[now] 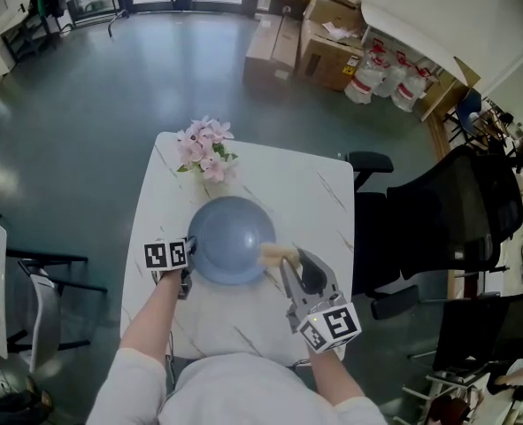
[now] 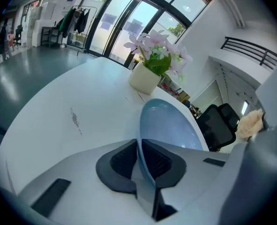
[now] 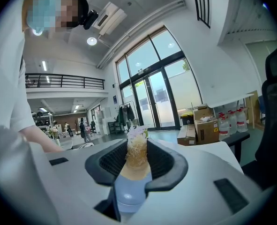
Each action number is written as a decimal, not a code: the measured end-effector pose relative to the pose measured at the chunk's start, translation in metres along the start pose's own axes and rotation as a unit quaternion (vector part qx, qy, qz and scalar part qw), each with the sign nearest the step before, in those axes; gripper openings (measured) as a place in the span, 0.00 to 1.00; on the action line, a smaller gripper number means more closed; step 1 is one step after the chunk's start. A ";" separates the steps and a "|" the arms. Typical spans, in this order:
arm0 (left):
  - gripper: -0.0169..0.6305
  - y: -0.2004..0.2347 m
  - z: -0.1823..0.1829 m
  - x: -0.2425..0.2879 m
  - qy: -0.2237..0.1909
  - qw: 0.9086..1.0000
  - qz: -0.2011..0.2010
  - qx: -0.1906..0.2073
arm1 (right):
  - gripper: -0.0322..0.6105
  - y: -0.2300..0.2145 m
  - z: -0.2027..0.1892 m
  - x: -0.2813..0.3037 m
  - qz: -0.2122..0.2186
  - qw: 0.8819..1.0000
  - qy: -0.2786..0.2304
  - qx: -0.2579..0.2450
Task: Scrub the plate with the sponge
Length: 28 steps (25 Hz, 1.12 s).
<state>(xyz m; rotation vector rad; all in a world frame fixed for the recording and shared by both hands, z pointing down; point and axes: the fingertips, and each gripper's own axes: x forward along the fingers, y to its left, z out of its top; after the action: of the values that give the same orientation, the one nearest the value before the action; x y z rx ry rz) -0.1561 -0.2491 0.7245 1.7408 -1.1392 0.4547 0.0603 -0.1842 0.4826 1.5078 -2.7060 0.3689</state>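
Observation:
A round blue plate (image 1: 230, 237) rests tilted on the white marble table (image 1: 279, 184), just in front of me. My left gripper (image 1: 188, 264) is shut on the plate's left rim. In the left gripper view the plate (image 2: 168, 125) stands on edge, with its rim pinched in the left gripper (image 2: 140, 161). My right gripper (image 1: 289, 262) is shut on a tan sponge (image 1: 277, 253) at the plate's right edge. In the right gripper view the sponge (image 3: 137, 149) fills the gap of the right gripper (image 3: 138, 162), and the plate (image 3: 129, 193) lies just below it.
A pot of pink flowers (image 1: 206, 153) stands on the table behind the plate. Black office chairs (image 1: 447, 211) crowd the table's right side, and a chair (image 1: 44, 282) stands to the left. Cardboard boxes (image 1: 327, 47) and bottles (image 1: 394, 78) sit on the floor far back.

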 end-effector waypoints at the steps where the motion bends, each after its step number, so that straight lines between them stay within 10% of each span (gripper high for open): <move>1: 0.11 0.000 -0.001 0.000 -0.002 1.000 -0.003 -0.010 | 0.26 -0.001 0.000 -0.001 -0.001 1.000 0.000 0.000; 11: 0.09 -0.006 -0.001 -0.012 -0.049 0.996 -0.022 -0.067 | 0.26 0.001 0.001 -0.001 0.004 1.000 -0.002 -0.002; 28: 0.09 -0.094 0.036 -0.121 -0.195 0.976 -0.094 0.002 | 0.26 0.041 0.034 -0.006 0.053 0.995 -0.037 -0.071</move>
<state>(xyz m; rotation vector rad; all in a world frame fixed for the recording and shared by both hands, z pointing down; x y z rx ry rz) -0.1425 -0.2119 0.5718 1.9736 -1.2244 -0.0058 0.0326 -0.1655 0.4405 1.3711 -2.8089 0.1209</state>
